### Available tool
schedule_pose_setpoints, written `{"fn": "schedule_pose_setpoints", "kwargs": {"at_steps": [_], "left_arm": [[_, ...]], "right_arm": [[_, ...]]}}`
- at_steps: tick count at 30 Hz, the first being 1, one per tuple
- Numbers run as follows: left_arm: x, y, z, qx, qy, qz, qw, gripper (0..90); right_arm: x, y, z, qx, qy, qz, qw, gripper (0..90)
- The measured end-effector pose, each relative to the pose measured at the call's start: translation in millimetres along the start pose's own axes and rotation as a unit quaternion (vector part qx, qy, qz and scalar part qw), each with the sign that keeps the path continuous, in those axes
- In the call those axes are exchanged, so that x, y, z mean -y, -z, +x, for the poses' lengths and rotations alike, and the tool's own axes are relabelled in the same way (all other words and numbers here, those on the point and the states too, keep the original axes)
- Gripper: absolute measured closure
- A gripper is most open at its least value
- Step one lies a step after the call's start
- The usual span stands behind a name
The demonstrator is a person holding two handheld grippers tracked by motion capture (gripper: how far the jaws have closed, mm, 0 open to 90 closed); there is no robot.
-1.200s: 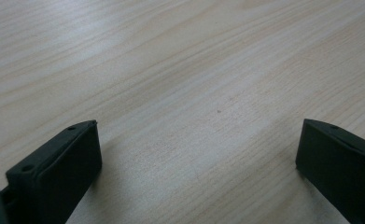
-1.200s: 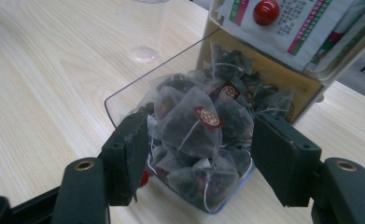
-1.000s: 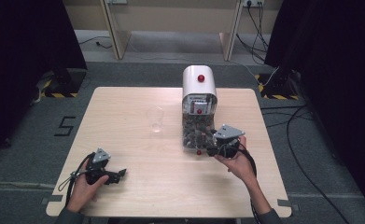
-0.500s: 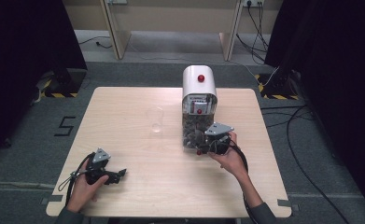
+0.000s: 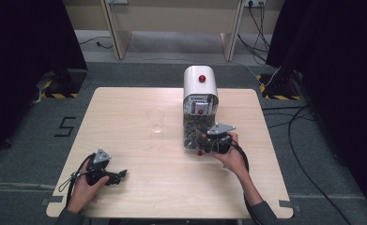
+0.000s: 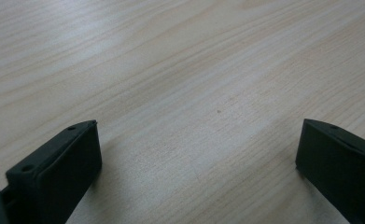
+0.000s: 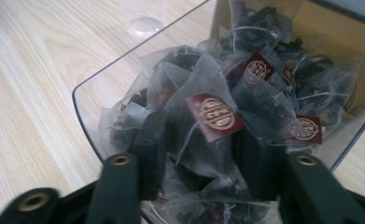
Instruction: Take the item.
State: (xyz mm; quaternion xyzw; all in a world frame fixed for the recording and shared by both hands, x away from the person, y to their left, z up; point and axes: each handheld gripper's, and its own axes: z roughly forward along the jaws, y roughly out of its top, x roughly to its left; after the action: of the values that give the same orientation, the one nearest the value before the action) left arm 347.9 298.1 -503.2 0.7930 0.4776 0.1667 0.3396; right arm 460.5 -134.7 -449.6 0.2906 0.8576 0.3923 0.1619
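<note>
Soft overhead light, dark surroundings (near fingers (image 7: 152, 154) blurred), faint shadows.

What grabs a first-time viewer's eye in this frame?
The white dome-topped dispenser near the pale wooden table's far edge, with its clear tray heaped with mesh pyramid tea bags. The right gripper reaches into that heap, its jaws around one bag and just closing.

Right tongs (image 7: 199, 154) tips buried among tea bags (image 7: 217, 116); dispenser tray (image 7: 84, 116) cut off at right edge.
</note>
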Motion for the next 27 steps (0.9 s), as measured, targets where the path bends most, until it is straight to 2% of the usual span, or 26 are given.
{"fn": "schedule_pose_setpoints", "kwargs": {"at_steps": [3, 4, 9, 11, 22, 27], "left_arm": [[0.0, 0.0, 0.0, 0.000, 0.000, 0.000, 1.0000, 0.0], [0.0, 0.0, 0.0, 0.000, 0.000, 0.000, 1.0000, 0.0], [0.0, 0.0, 0.0, 0.000, 0.000, 0.000, 1.0000, 0.0], [0.0, 0.0, 0.0, 0.000, 0.000, 0.000, 1.0000, 0.0], [0.0, 0.0, 0.0, 0.000, 0.000, 0.000, 1.0000, 0.0], [0.0, 0.0, 0.0, 0.000, 0.000, 0.000, 1.0000, 0.0]], "right_arm": [[-1.7, 1.9, 2.9, 0.005, 0.016, -0.001, 0.9999, 63.3], [-3.8, 4.8, 4.5, 0.008, 0.018, -0.007, 0.9998, 66.8], [-7.7, 12.5, 5.6, 0.008, 0.028, -0.020, 0.9994, 73.8], [-9.8, 17.0, 5.4, 0.015, 0.037, -0.026, 0.9989, 75.8], [-23.5, 44.0, 8.5, 0.026, 0.042, -0.072, 0.9962, 76.5], [-25.8, 45.1, 10.1, 0.027, 0.044, -0.078, 0.9956, 76.4]]}}
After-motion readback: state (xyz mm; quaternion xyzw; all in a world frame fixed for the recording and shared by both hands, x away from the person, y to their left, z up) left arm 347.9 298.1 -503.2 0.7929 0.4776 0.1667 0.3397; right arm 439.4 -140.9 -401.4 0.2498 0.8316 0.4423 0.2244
